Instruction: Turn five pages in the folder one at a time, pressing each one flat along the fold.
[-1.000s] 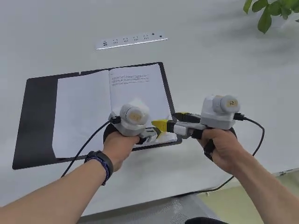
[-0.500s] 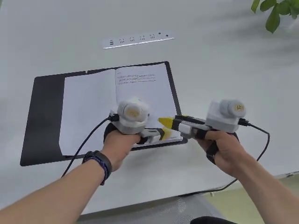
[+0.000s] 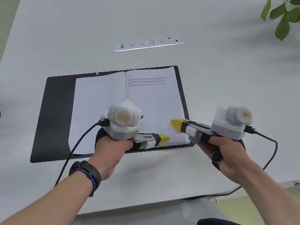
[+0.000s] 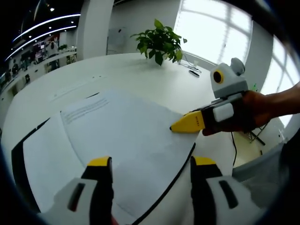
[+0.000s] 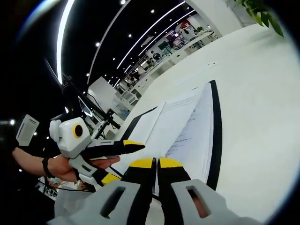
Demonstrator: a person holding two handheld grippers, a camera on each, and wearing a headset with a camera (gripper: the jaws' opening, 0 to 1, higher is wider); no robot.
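1. White table top carries everything. A long power strip lies at 12 o'clock from the folder, and green plant leaves hang in at 2 o'clock.
2. The folder lies open and flat near the middle of the table. Its black inner cover is bare on the 9 o'clock side.
3. Inside it, the left page is plain white, with no writing that I can see.
4. The left gripper is at 6 o'clock of the folder, just over its lower edge, in the left hand. A dark watch is on that wrist, and a black cable runs down from the gripper. In its own view the left gripper has its jaws wide apart and holds nothing; the lower corner of the paper lies between them.
5. The right page has a few lines of small print at its top, too small to read.
6. The right gripper comes in from 4 o'clock, in the right hand. Its yellow tip is at the outer edge of the right page. In its own view the right gripper has its jaws together; I cannot tell whether a sheet is pinched between them.
7. Bare table spreads wide at 12 and 3 o'clock of the folder. At 6 o'clock the table's near edge is close.
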